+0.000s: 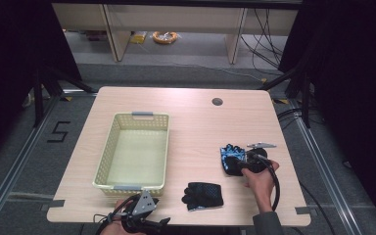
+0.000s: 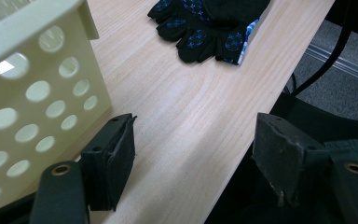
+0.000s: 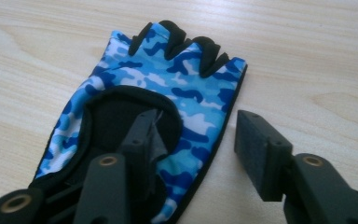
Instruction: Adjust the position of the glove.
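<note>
A blue camouflage fingerless glove (image 3: 168,79) lies flat on the wooden table, at the right in the high view (image 1: 230,157). My right gripper (image 3: 198,116) is low over its cuff end, open. One jaw rests over the glove's black patch and the other stands beside the glove's edge, over bare wood. A black glove with blue dots (image 1: 203,195) lies near the table's front edge, also ahead in the left gripper view (image 2: 205,28). My left gripper (image 2: 196,123) is open with nothing between its jaws, at the front edge by the basket's corner (image 1: 152,215).
A cream perforated basket (image 1: 106,149) stands on the left half of the table, empty, with its wall close to my left jaw (image 2: 37,70). A round cable hole (image 1: 217,102) is at the table's far side. The front edge drops off just right of my left gripper.
</note>
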A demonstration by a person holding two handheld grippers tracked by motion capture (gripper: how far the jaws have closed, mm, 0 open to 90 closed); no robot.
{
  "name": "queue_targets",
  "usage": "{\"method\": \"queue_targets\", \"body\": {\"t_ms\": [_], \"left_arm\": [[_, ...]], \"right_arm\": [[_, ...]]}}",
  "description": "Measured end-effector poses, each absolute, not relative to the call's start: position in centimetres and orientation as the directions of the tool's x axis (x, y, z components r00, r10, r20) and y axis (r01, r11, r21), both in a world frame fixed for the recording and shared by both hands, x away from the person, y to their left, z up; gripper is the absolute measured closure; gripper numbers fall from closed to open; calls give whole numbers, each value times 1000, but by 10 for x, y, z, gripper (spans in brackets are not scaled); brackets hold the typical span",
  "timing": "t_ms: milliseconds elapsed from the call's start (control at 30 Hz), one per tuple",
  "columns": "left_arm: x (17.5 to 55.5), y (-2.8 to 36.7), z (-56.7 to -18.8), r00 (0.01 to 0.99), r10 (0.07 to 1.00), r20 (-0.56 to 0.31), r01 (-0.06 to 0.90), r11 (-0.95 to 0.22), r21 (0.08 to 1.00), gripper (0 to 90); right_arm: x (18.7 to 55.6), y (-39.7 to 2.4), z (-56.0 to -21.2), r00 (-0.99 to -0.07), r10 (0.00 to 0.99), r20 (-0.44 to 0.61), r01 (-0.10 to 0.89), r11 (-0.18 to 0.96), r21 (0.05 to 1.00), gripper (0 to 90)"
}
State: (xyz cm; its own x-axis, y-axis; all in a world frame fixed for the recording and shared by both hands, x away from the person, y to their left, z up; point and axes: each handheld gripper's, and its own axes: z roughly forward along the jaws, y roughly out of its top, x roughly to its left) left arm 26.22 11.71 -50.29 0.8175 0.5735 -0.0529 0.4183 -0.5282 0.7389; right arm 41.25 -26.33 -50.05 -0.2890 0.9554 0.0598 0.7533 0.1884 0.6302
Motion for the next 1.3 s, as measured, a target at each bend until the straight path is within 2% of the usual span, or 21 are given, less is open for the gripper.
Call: {"method": "queue_targets", "body": {"t_ms": [133, 167, 200, 300, 467, 500, 567, 633, 667, 800, 867, 933, 1000, 1100, 1233, 1300], "left_arm": [[262, 117, -504, 811, 582, -53, 430, -532, 730, 292], [262, 117, -504, 810, 584, -56, 432, -529, 731, 294], [262, 117, -504, 810, 583, -56, 432, -529, 730, 294], [262, 117, -505, 810, 583, -60, 435, -529, 729, 296], [261, 116, -505, 806, 586, -82, 444, -506, 739, 301], [261, 116, -505, 806, 586, -81, 443, -507, 740, 302], [262, 116, -504, 812, 580, -66, 428, -514, 743, 302], [262, 117, -504, 815, 577, -59, 421, -519, 744, 302], [263, 117, -503, 814, 578, -61, 422, -516, 745, 302], [263, 119, -503, 807, 589, -53, 430, -523, 735, 302], [264, 119, -502, 812, 582, -44, 421, -532, 735, 301], [264, 119, -502, 811, 584, -39, 420, -536, 732, 301], [263, 118, -502, 807, 586, -70, 436, -512, 741, 301], [265, 119, -502, 809, 587, -36, 419, -531, 736, 300], [263, 118, -502, 804, 591, -67, 435, -507, 744, 301], [264, 118, -502, 805, 592, -51, 429, -519, 740, 304]], "right_arm": [[410, -259, -498, -304, 950, 68, 755, 197, 625, 680], [410, -258, -498, -335, 941, 52, 741, 229, 631, 767], [410, -258, -498, -335, 941, 52, 741, 229, 631, 767], [410, -259, -498, -351, 936, 23, 728, 257, 636, 875], [413, -263, -498, -401, 915, -32, 680, 321, 659, 887], [411, -262, -496, -390, 921, -1, 702, 298, 647, 887], [411, -265, -492, -407, 914, 3, 680, 300, 669, 887], [409, -267, -484, -439, 899, -5, 655, 324, 682, 887], [410, -269, -480, -473, 881, -34, 609, 355, 709, 887], [400, -266, -461, -520, 854, -26, 560, 363, 745, 887], [392, -263, -451, -532, 847, 5, 570, 353, 742, 887], [388, -261, -443, -595, 804, -11, 517, 393, 761, 887], [379, -255, -435, -640, 768, 22, 496, 391, 775, 887], [371, -247, -429, -711, 702, 35, 452, 420, 787, 887], [363, -234, -431, -785, 617, 54, 412, 456, 789, 887], [358, -229, -433, -799, 596, 84, 422, 455, 784, 886]]}}
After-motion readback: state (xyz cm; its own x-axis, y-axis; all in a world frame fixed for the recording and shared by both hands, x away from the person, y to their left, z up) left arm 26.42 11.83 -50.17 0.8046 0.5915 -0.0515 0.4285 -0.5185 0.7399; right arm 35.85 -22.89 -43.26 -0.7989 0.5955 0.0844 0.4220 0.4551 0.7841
